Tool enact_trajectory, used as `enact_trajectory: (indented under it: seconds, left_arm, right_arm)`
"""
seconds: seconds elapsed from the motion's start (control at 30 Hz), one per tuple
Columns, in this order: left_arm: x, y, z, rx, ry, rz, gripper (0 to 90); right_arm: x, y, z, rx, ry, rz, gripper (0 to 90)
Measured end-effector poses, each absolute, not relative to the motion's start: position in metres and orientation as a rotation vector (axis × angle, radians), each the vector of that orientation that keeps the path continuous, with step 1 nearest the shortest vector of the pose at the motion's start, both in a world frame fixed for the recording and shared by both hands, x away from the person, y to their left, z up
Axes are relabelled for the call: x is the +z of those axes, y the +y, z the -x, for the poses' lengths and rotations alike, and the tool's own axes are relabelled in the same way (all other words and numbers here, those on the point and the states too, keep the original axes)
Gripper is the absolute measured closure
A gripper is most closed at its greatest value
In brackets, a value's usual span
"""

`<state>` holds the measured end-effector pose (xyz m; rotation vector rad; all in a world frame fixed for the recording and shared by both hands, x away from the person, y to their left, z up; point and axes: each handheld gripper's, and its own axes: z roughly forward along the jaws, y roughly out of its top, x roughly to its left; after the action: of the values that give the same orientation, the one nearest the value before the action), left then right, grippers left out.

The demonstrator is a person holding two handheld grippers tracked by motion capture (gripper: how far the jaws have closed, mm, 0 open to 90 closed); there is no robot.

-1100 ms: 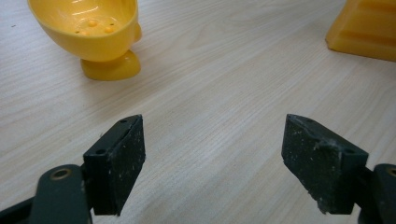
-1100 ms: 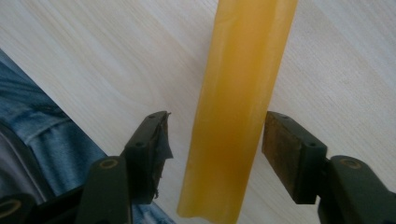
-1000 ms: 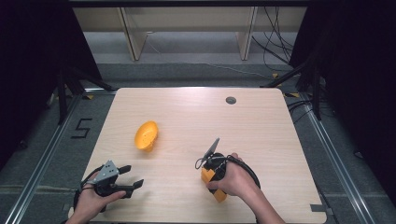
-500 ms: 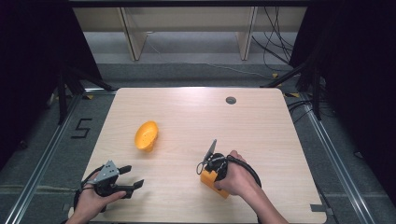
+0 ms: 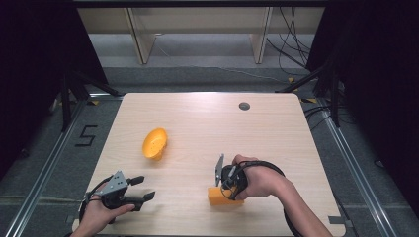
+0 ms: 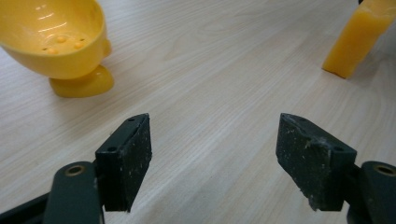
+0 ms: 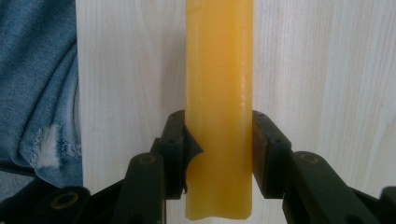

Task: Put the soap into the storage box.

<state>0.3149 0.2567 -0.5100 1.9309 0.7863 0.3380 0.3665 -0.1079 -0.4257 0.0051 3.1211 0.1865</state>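
Grasp step. The right tool [image 5: 223, 190], pointing down at the counter [image 5: 276, 133], has just closed its 2 jaws on the yellow block [image 7: 219, 116]; the pads press both flanks of the block, which lies at the near right of the counter. The left tool [image 6: 219, 158] hangs over bare wood, jaws wide, narrowing slightly, nothing between them. The yellow bowl [image 5: 154, 143] lies tipped at centre left. Likely next: lift the block without slackening and carry it toward the bowl.

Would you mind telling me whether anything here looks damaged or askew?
Yes: the left pad of the right gripper, clamped on the yellow block, is torn and curling off. The yellow bowl also lies tipped on the table.
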Motion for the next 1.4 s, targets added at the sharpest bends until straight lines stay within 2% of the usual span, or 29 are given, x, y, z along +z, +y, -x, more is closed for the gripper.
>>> enact_trajectory:
  seconds: [0.47,0.63,0.87,1.13,1.4]
  left_arm:
    - [-0.508,0.241,-0.314,0.265,0.697,-1.933,28.8]
    - [-0.502,0.222,-0.312,0.222,0.627,-1.896,29.0]
    - [-0.492,0.191,-0.317,0.143,0.507,-1.944,28.5]
    - [-0.489,0.154,-0.323,0.179,0.366,-2.038,24.1]
    - [-0.491,0.141,-0.329,0.184,0.328,-2.019,27.8]
  right_arm:
    - [-0.409,-0.098,-0.367,0.236,3.114,0.022,62.5]
    - [-0.402,-0.093,-0.368,0.257,3.099,0.022,62.5]
    - [-0.401,-0.084,-0.369,0.276,3.108,0.028,62.5]
    - [-0.397,-0.08,-0.371,0.321,3.095,0.052,62.5]
    - [-0.396,-0.074,-0.373,0.357,3.088,0.105,62.5]
